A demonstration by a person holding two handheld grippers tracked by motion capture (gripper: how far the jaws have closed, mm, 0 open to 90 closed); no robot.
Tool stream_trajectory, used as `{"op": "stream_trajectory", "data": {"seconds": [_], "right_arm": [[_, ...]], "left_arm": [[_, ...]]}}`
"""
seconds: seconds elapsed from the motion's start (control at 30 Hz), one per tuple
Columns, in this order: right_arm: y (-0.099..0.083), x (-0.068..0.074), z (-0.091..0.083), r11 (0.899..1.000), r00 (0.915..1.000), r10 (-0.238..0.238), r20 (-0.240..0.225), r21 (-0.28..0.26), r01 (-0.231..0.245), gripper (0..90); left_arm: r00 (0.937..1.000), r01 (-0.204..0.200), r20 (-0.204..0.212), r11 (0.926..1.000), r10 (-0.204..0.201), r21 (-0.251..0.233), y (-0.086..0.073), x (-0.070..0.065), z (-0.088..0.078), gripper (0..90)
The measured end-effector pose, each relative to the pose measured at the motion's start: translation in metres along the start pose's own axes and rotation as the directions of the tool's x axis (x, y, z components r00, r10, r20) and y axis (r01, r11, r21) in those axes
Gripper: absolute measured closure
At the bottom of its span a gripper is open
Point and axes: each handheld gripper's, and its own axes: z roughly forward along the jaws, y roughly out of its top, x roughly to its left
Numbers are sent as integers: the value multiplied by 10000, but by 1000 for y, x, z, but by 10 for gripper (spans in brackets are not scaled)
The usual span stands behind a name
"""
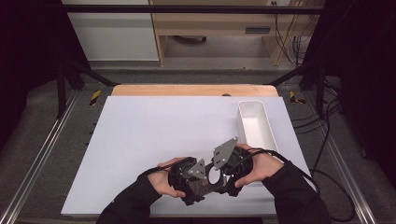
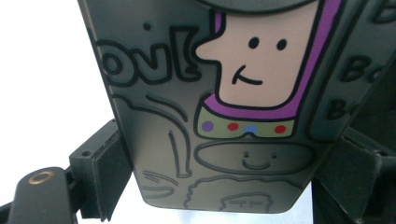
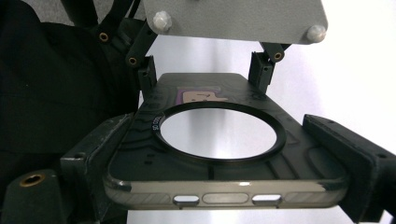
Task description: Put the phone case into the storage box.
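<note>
Phone case [image 3: 224, 158] held between both grippers at lower centre of high view, above white table [image 1: 140, 140]. Right gripper [image 3: 224, 186] clamps case by its long edges, round cutout ahead. Left gripper [image 2: 224, 186] grips other end; cartoon print faces its camera. White bin [image 1: 268, 133] right of centre, upper right of hands, inside looks bare.
</note>
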Motion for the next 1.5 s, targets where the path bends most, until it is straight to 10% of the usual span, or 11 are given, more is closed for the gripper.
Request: {"op": "stream_trajectory", "data": {"seconds": [0.53,1.0,1.5], "right_arm": [[-1,3,-17,9917,9974,272,668,-1272,-185,18],[-27,6,-38,9417,9892,1024,1052,-3305,-623,17],[-47,9,-21,8870,9823,1721,742,-4453,-1217,20]], "left_arm": [[9992,401,75,9971,-397,-651,-6,3,-7,116],[9971,747,-8,9870,-756,-1423,-17,6,-14,116],[9953,971,236,9632,-942,-2508,-19,5,-18,116]]}}
